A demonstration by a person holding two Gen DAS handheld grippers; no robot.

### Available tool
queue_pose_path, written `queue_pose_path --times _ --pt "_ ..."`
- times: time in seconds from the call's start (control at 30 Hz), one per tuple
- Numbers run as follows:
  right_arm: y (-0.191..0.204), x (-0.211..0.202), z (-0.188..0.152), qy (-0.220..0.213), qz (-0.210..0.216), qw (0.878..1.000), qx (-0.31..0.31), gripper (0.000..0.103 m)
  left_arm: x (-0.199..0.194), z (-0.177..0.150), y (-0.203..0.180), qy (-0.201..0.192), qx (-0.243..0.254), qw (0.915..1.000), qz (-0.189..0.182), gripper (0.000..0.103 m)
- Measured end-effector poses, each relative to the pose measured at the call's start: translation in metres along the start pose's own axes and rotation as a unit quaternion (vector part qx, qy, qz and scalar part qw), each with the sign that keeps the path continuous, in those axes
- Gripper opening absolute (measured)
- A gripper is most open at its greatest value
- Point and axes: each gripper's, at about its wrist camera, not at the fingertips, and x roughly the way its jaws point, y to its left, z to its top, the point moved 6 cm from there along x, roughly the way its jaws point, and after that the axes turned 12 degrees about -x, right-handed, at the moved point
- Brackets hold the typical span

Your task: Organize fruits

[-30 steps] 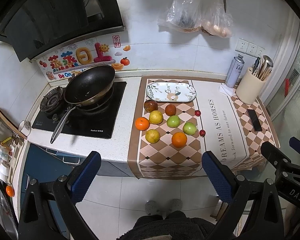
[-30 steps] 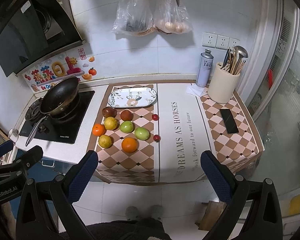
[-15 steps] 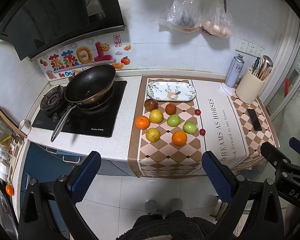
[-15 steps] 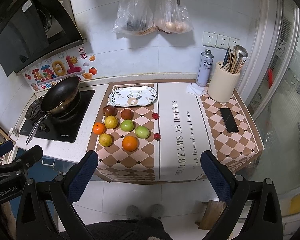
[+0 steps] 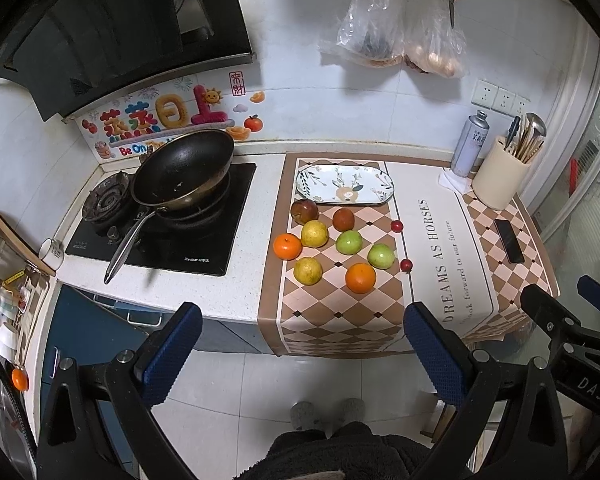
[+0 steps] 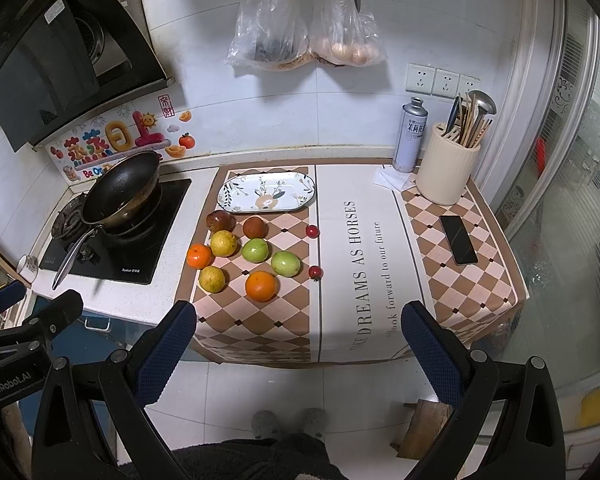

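Note:
Several fruits lie on the checkered cloth (image 5: pixel 340 316): a large orange (image 5: pixel 360 277), a small orange (image 5: pixel 287 246), two yellow fruits (image 5: pixel 314 233), two green apples (image 5: pixel 348 242), two dark red fruits (image 5: pixel 304 211) and two small red ones (image 5: pixel 407 265). An empty patterned plate (image 5: pixel 344 184) sits behind them; it also shows in the right wrist view (image 6: pixel 266 193). My left gripper (image 5: pixel 300 352) is open and empty, held well back from the counter above the floor. My right gripper (image 6: pixel 300 352) is open and empty, likewise back from the counter.
A black wok (image 5: pixel 182 172) stands on the hob at the left. A utensil holder (image 6: pixel 447 172), a spray can (image 6: pixel 411 140) and a phone (image 6: pixel 458 239) are at the right. Bags (image 6: pixel 304 32) and scissors hang on the wall. A glass door (image 6: pixel 572 200) is at far right.
Both grippers have drifted very slightly; the counter and fruits sit nearly where they were. Nothing was taken hold of or moved.

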Motion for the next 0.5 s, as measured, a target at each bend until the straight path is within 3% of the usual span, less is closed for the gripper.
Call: queue_pose_path --times 0.5 --pt "-0.001 0.0011 0.0009 -0.001 0.001 1.0 0.002 0.103 0.0003 -0.0008 0.0009 0.0 0.0 1.0 0.0 0.103"
